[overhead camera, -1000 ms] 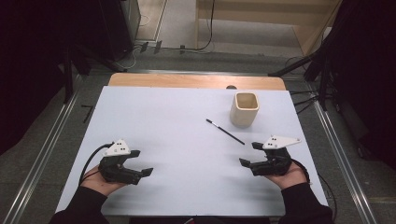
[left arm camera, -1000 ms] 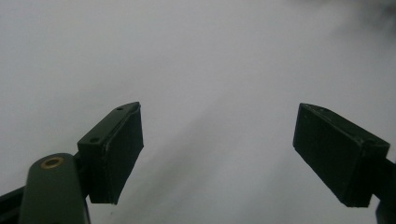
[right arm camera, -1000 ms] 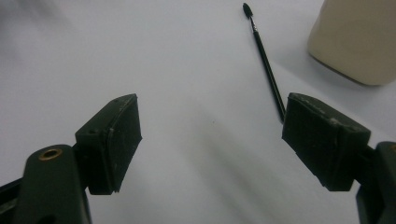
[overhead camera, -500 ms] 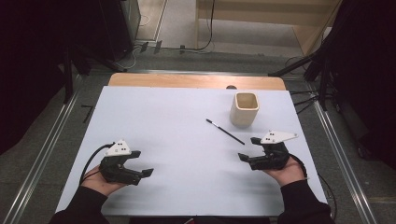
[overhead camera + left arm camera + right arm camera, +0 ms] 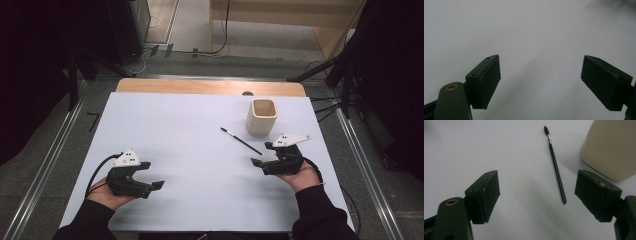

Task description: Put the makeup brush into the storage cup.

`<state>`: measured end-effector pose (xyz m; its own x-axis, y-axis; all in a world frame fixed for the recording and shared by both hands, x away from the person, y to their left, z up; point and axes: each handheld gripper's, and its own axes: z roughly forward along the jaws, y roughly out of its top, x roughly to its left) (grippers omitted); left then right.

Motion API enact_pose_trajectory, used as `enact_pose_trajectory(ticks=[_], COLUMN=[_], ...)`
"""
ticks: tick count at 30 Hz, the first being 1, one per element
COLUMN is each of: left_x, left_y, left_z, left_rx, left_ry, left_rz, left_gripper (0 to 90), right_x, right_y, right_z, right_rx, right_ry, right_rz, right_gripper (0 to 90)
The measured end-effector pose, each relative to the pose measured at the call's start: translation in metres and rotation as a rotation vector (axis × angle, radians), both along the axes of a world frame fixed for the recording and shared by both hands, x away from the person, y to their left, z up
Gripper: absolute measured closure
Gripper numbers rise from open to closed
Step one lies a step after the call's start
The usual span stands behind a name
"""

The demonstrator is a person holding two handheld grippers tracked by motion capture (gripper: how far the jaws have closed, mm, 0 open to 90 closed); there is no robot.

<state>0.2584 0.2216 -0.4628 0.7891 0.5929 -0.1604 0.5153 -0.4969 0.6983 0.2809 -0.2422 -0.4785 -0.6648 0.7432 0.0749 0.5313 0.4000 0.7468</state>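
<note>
my right gripper (image 5: 537, 195) is spread wide and empty. the brush (image 5: 555, 165) lies flat at my 12, long axis running 11 to 5, beside the cup (image 5: 611, 147). my left gripper (image 5: 150, 180), also spread wide, sits well apart.

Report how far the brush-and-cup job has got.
Done: nothing yet. The small black brush lies flat on the white table, beside the beige cup, not in it. In hand: the right claw is open, aimed at the brush's handle end without touching. Left: grasping and moving the brush, likely into the cup. The left claw is open over bare table.
</note>
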Motion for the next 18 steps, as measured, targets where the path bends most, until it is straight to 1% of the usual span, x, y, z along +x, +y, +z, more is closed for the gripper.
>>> enact_pose_trajectory(ticks=[3,4,8,11,13,16,18], left_x=[0.0,0.0,0.001,0.001,0.001,0.001,0.001], left_y=[0.0,0.0,0.0,0.0,0.0,0.0,-0.001], left_z=[0.0,0.0,0.0,-0.001,-0.001,-0.001,-0.001], left_rx=[-0.003,-0.001,0.001,-0.001,0.0,0.0,0.0], left_ry=[0.001,0.003,0.004,0.001,0.005,0.006,0.008], left_rz=[-0.001,-0.001,-0.004,-0.004,-0.002,-0.003,-0.003], left_gripper=[16.6,16.6,16.6,16.6,16.6,16.6,16.6], right_x=[0.003,0.007,0.014,0.019,0.021,0.027,0.03], right_y=[0.001,0.001,0.004,0.008,0.01,0.013,0.014], right_z=[0.0,-0.001,0.0,0.001,0.001,0.001,0.001], right_rx=[0.002,0.003,-0.002,-0.002,0.007,-0.003,0.0], right_ry=[-0.001,0.005,0.002,0.008,0.002,0.005,0.011], right_rz=[-0.003,-0.008,-0.009,-0.005,-0.003,0.003,0.003], right_gripper=[21.8,21.9,22.3,22.8,23.6,23.6,23.6])
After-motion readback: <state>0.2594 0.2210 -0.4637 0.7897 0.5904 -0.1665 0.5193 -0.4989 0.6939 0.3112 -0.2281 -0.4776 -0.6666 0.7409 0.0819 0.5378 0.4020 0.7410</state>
